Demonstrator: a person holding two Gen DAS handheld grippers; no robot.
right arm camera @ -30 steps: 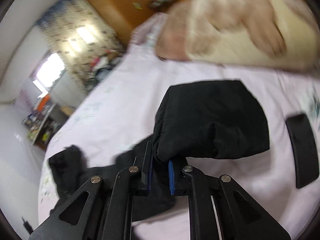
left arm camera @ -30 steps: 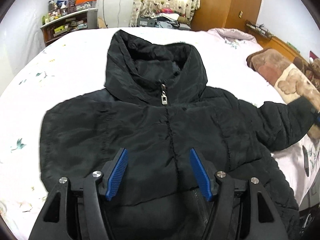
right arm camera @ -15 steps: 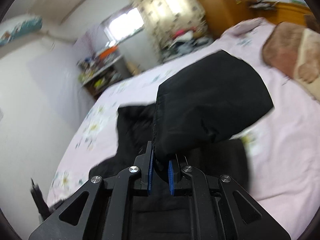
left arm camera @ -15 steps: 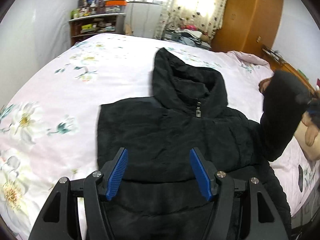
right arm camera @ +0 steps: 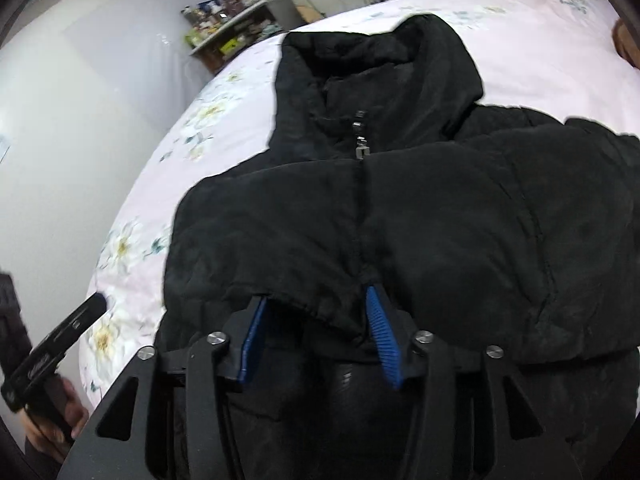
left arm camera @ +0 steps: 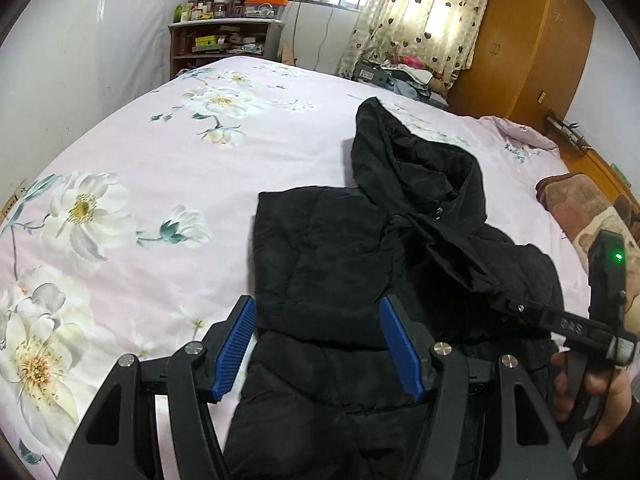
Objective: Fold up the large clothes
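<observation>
A black hooded puffer jacket (left arm camera: 340, 248) lies front up on the pink floral bed sheet (left arm camera: 160, 184), with its hood (left arm camera: 420, 160) pointing away. My left gripper (left arm camera: 318, 308) hovers open over the jacket's left edge, and nothing is between its blue pads. In the right wrist view the jacket (right arm camera: 460, 208) fills the frame. My right gripper (right arm camera: 316, 320) sits low over its front with jaws opening. The sleeve cuff (right arm camera: 312, 308) lies loose between them, and the pads do not press it. A hand (left arm camera: 600, 408) holds the right gripper's handle.
A brown plush blanket (left arm camera: 580, 208) lies at the bed's right edge. Beyond the bed stand a cluttered shelf (left arm camera: 224, 40), a pile of things under the curtain (left arm camera: 400, 72) and a wooden wardrobe (left arm camera: 532, 32). Bare sheet stretches left of the jacket.
The right gripper swung the sleeve from the bed's right side over the jacket's front, then parted its jaws. The left gripper shifted left toward the jacket's edge, still open.
</observation>
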